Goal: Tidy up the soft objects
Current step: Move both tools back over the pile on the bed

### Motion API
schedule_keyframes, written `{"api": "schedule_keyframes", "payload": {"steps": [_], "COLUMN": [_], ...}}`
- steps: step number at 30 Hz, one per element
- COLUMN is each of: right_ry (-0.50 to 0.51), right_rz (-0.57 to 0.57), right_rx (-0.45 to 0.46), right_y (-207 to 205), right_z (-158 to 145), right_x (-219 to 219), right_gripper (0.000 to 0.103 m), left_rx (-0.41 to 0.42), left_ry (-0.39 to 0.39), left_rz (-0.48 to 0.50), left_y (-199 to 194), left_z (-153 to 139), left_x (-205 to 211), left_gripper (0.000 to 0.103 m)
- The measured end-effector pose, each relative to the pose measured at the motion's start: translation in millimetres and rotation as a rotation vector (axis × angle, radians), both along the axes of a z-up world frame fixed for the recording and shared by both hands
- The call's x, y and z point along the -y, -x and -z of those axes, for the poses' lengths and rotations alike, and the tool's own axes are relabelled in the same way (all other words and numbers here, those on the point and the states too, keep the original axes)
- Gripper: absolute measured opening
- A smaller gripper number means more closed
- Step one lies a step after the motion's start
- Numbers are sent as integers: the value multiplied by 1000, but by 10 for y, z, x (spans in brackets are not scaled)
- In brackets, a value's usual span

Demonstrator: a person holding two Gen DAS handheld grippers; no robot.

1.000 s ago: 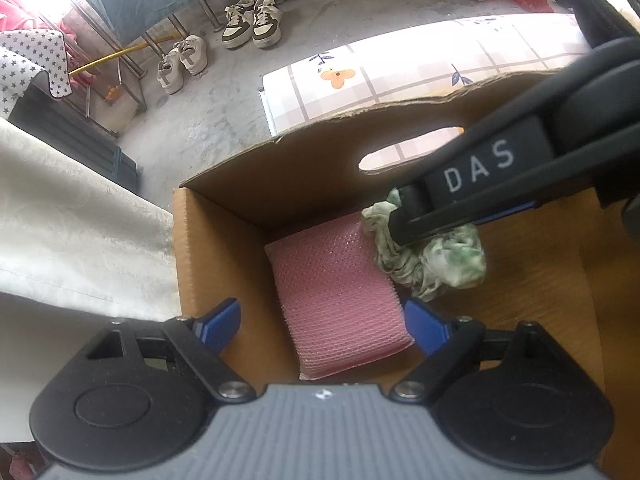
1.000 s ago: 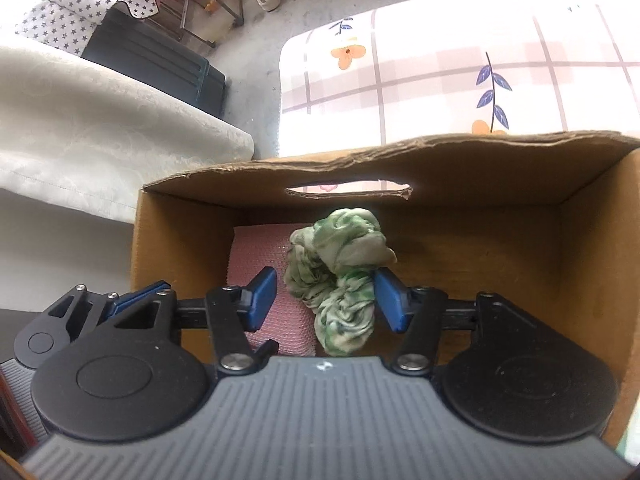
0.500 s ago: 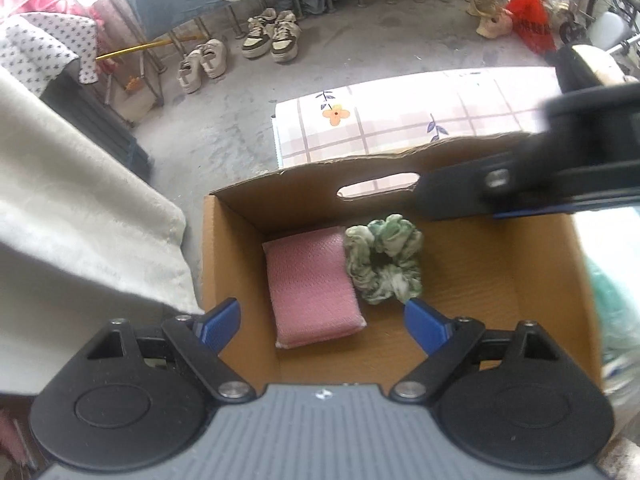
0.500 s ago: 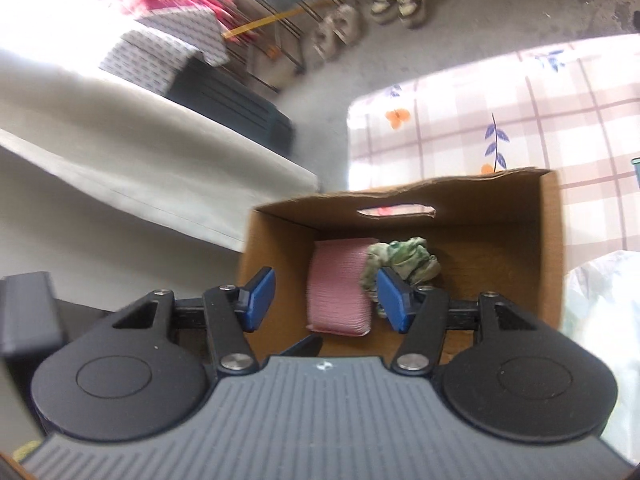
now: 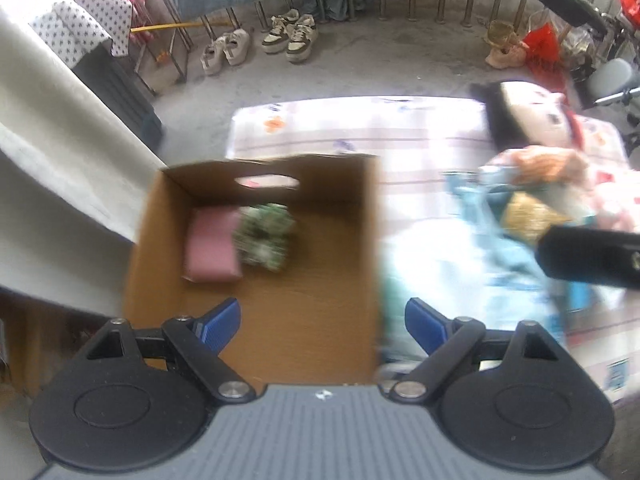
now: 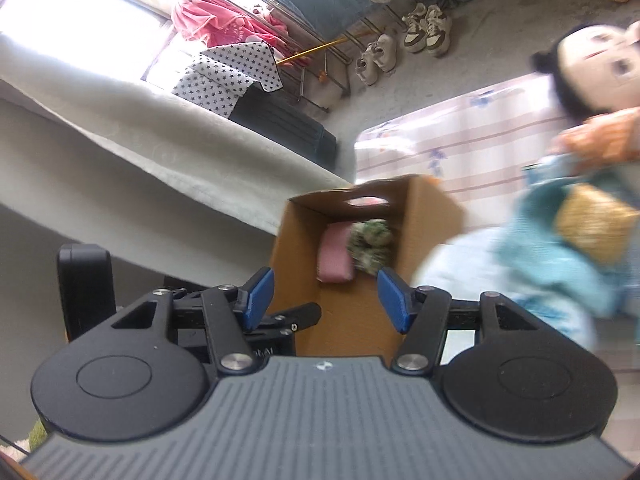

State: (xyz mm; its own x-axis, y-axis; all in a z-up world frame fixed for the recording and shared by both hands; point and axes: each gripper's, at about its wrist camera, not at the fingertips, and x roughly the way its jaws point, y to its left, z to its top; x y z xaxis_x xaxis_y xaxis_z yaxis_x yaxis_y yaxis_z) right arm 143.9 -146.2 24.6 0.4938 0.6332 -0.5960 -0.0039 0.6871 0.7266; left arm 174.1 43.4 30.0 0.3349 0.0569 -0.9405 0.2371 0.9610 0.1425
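Observation:
An open cardboard box (image 5: 256, 304) (image 6: 292, 248) holds a pink sponge pad (image 5: 212, 246) (image 6: 335, 254) and a green-white scrunchie (image 5: 264, 240) (image 6: 370, 246) side by side at its far end. My left gripper (image 5: 322, 324) is open and empty, high above the box's near edge. My right gripper (image 6: 324, 294) is open and empty, raised above and in front of the box; part of its body shows at the right of the left wrist view (image 5: 588, 256). A doll with a black-haired face (image 5: 532, 120) (image 6: 596, 68) and light blue clothes (image 6: 556, 264) lies right of the box.
The box and doll rest on a checked floral cloth (image 5: 360, 136) (image 6: 460, 136). A white cloth-covered surface (image 5: 52, 184) (image 6: 140, 176) rises at the left. Shoes (image 5: 294, 34) stand on the concrete floor beyond, by a rack with a blue sheet.
The right gripper let go of the scrunchie in the box and drew up and back to the right. The left gripper also rose and backed away; the doll has come into view.

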Motion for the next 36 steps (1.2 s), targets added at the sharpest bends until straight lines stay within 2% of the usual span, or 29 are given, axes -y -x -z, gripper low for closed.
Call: {"api": "schedule_keyframes", "payload": {"steps": [4,7,12,16,19,24,29,36], "right_ry": [62,131,238,263,273,291,283,293], "right_rz": [-5,17,95,170,185,174,155,131], "right_rx": [-7,-27,-105,-165,-178,-208,-242,-251], "right_y": [314,532,816,931,922,819,701,557], "right_z": [-141,-132,175,484,632,904,1086,1234], "right_x": [698,1178,1796,2082,2163,2202,2216,2203], "right_gripper": [57,57,57,57,57,57,57,57], "left_rx": [-23,-38,-57,-112,-160,-240,-282,-331], "left_ry": [74,130,199,291,349,395,388,369], "left_rz": [-36,-28,-11,-46,-90,-166,-261,-398], "left_y": [207,259,191,-4,-182,-469,-700,-832], "left_z": [-34,-14,189,387,551,867,1097,1334], "left_x": [487,818,1294,1509,1609,1720,1732,1638], "left_gripper": [90,90,90,90,90,90,90,76]}}
